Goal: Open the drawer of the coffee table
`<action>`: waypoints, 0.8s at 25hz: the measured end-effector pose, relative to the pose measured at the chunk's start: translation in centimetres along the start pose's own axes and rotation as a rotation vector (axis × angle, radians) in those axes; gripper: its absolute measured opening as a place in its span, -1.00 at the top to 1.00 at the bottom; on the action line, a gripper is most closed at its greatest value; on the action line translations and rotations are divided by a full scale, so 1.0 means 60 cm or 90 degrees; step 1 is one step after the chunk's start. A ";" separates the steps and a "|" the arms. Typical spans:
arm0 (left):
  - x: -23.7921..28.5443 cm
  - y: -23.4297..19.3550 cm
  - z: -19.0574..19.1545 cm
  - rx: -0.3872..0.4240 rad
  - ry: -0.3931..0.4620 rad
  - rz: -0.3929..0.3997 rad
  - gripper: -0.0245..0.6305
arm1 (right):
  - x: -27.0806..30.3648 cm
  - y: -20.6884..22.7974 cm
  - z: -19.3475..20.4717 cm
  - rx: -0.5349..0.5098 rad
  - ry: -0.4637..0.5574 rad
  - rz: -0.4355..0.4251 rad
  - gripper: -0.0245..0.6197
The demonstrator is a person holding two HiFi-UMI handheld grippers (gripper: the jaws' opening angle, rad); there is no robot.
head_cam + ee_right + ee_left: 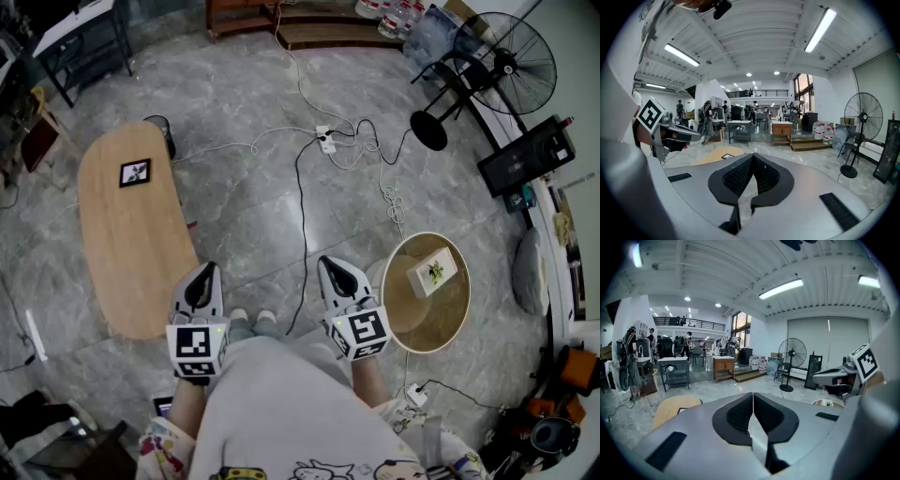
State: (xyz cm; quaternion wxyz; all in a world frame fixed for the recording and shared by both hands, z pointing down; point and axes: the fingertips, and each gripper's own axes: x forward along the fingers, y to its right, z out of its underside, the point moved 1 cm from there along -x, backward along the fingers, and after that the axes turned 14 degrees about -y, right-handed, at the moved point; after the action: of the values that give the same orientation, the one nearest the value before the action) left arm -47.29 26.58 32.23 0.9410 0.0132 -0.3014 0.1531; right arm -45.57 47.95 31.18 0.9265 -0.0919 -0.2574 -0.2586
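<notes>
The long wooden coffee table (131, 234) stands on the floor to my left, with a small black-framed card (135, 172) on its top; no drawer shows from above. My left gripper (208, 272) hangs in the air beside the table's near end, jaws shut and empty. My right gripper (330, 265) is held level with it to the right, also shut on nothing. In the left gripper view the shut left gripper (753, 393) points past the table (675, 408). In the right gripper view the shut right gripper (752, 156) has the table (717, 155) beyond it.
A round side table (450, 323) carrying a white box (432, 270) stands at my right. Cables and a power strip (325, 141) trail across the grey floor ahead. A standing fan (506, 64) and a black monitor (525, 157) are at the far right.
</notes>
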 end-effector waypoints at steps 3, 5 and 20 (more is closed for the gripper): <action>0.001 0.004 -0.007 0.000 0.008 -0.007 0.90 | -0.003 0.014 -0.002 0.001 0.010 0.001 0.93; 0.001 0.008 -0.011 -0.002 0.017 -0.010 0.90 | -0.006 0.026 -0.004 0.007 0.024 0.002 0.93; 0.047 0.008 -0.062 -0.021 0.054 -0.002 0.50 | 0.013 0.082 -0.024 0.047 0.054 -0.043 0.50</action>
State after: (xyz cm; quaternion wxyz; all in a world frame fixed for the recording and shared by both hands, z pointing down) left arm -43.15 28.27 30.79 0.9533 -0.0081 -0.2635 0.1472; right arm -41.82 51.34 30.17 0.9301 -0.0378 -0.2301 -0.2837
